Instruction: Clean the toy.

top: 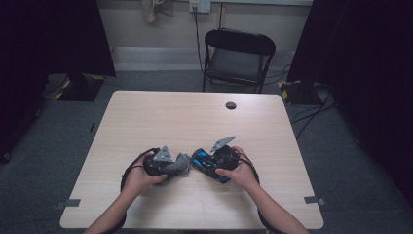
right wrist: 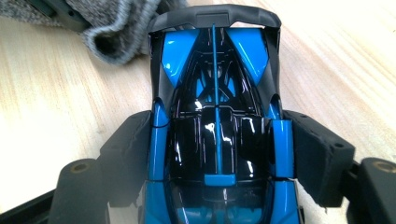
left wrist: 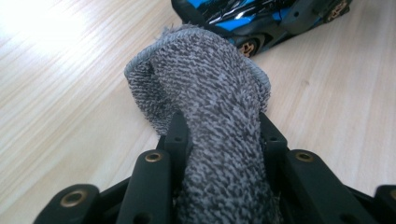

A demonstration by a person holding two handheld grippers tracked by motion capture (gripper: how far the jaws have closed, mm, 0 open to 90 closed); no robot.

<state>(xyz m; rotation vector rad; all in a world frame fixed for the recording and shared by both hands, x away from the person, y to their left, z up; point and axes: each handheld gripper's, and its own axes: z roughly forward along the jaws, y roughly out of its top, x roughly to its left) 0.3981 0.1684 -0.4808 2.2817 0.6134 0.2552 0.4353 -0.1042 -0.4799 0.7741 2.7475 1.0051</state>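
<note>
Near the front edge of the pale wooden tabletop (top: 146, 117), the left gripper (left wrist: 219, 140) pinches a grey knitted cloth (left wrist: 205, 88) — its free end just beside the rear wing of the blue-and-black toy sports car (right wrist: 217, 116), which the right gripper (right wrist: 217, 154) clamps across its body, long axis pointing toward the cloth.

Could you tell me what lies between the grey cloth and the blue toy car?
Only a narrow strip of bare table separates the grey cloth from the blue toy car, in the left gripper view.

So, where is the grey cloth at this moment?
In the high view, the grey cloth is near the table's front middle, clamped in the left gripper, just left of the blue toy car.
</note>
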